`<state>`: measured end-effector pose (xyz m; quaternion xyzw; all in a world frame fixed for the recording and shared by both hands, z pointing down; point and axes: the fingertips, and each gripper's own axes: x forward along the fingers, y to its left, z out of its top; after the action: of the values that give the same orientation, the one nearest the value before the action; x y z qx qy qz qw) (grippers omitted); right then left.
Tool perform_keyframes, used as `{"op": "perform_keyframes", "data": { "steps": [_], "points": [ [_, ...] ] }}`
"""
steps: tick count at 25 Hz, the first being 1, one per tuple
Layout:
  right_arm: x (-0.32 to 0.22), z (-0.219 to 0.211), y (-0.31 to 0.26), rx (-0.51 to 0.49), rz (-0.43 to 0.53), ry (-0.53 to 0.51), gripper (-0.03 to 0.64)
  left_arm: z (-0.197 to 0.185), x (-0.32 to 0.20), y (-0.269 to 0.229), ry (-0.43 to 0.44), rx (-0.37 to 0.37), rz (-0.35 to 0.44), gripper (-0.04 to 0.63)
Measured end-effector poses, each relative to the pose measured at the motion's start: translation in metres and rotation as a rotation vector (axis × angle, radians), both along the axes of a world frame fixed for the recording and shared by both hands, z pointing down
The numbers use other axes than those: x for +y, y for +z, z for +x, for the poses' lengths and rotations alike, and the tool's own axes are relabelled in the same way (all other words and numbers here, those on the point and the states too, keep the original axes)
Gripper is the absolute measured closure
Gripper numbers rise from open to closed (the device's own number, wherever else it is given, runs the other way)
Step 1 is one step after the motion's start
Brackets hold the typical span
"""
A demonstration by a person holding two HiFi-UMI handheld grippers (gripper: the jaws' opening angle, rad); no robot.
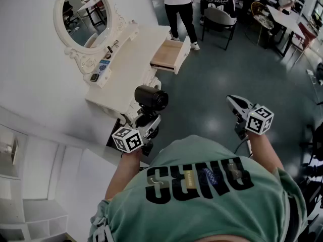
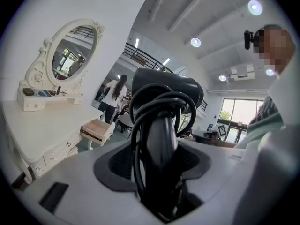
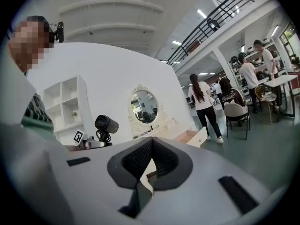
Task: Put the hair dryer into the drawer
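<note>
"Where's the dryer [image 1: 151,99] now?"

"Up in the air in the left gripper [image 1: 147,122], out in front of the person. From above it sits over the near end of the table [image 1: 126,67]. It's well apart from the drawer [image 1: 169,54], which stands pulled out at the far end."

"So the left one has a proper hold?"

"Yes. Its jaws stand fairly wide, clamped on the handle from both sides. The cord [image 2: 140,121] is looped round the handle, so the loops are caught in there as well."

"And the right gripper [image 3: 149,165]?"

"Off to the side, apart from everything. Its jaws are drawn together to a bare slit, with nothing in them."

"Which way is the dryer lying?"

"The handle runs out along the left jaws, away from the person, with the barrel at its far end. The barrel sits crosswise to the handle, one round end turned toward the right gripper's side. Whether that end is the nozzle or the intake, I can't tell from here."
</note>
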<state>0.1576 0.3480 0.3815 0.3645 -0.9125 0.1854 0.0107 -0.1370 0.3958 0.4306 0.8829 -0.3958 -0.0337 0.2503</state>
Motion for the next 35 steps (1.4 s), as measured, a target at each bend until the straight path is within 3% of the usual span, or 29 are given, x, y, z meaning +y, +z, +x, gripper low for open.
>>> {"op": "perform_keyframes", "data": {
  "steps": [10,18,35],
  "points": [
    [-0.006,0.009,0.0,-0.009,-0.003,0.004,0.624,0.012,-0.006,0.0,0.012,-0.006,-0.004,0.354],
    [-0.013,0.029,0.002,-0.062,-0.06,0.023,0.623,0.028,-0.01,-0.005,0.011,-0.02,-0.005,0.354],
    [-0.001,0.141,0.002,-0.054,-0.053,0.006,0.623,0.147,-0.013,-0.007,0.021,0.025,-0.023,0.354]
  ]
}}
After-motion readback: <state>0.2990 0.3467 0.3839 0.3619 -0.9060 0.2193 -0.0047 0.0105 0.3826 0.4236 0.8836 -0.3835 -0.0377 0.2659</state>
